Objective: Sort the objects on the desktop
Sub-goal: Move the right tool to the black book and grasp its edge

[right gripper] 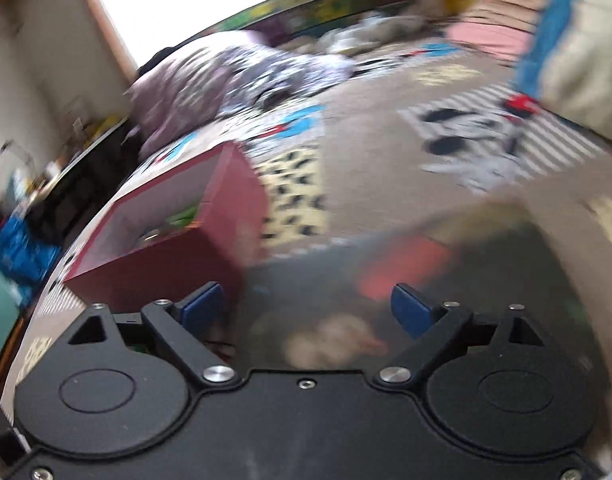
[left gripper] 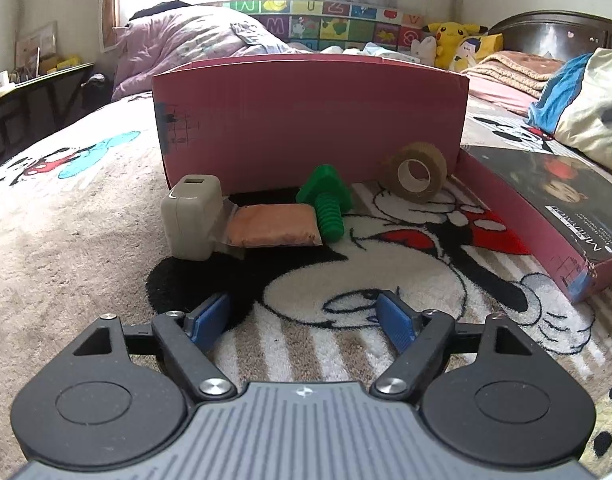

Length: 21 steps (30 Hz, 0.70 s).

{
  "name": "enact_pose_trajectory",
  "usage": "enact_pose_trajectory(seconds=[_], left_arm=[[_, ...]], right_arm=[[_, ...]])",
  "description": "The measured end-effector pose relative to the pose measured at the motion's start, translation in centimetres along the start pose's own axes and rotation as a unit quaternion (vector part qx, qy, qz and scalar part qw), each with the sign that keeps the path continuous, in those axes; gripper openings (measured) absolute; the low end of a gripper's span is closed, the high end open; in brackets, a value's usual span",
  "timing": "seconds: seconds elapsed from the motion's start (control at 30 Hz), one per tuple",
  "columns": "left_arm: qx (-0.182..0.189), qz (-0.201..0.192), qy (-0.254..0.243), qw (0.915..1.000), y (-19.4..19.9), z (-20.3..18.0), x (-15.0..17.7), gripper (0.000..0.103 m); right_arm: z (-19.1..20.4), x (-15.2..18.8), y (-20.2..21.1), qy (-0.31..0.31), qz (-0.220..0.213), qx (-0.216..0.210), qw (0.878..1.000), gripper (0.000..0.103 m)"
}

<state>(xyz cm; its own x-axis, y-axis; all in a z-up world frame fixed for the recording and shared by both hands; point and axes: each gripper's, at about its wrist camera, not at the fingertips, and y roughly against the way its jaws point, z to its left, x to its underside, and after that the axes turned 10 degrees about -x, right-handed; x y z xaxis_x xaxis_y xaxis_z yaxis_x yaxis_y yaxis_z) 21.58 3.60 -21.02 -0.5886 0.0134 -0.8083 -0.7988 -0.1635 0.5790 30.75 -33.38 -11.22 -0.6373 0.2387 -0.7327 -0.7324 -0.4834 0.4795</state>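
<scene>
Left gripper [left gripper: 304, 322] sits at bottom centre of its view, jaws wide, nothing between them, low over the cartoon-print blanket [left gripper: 86, 216]. Ahead of the jaws, mid-frame, four loose items, one of each: beige charger block [left gripper: 190, 222], upright, left of centre; orange packet [left gripper: 272, 230], flat, long axis left-right, touching the charger; green plastic bolt [left gripper: 326, 206], head toward the box, threaded shank pointing at the camera and slightly right; brown tape roll [left gripper: 416, 172], on edge, bore facing the camera. One pink box [left gripper: 310, 120] stands behind them; one box lid [left gripper: 546, 216] lies at right. Right gripper [right gripper: 306, 312]: jaws wide, empty; view blurred, pink box [right gripper: 186, 256] at left centre.
</scene>
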Motion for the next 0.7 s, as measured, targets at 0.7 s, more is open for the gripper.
enact_pose_trajectory(seconds=[0.7], left_arm=[[0.021, -0.030, 0.050, 0.9981, 5.5, -3.6, -2.4, 0.081]], right_arm=[[-11.2, 4.0, 7.1, -0.089, -0.152, 0.073, 0.982, 0.097]])
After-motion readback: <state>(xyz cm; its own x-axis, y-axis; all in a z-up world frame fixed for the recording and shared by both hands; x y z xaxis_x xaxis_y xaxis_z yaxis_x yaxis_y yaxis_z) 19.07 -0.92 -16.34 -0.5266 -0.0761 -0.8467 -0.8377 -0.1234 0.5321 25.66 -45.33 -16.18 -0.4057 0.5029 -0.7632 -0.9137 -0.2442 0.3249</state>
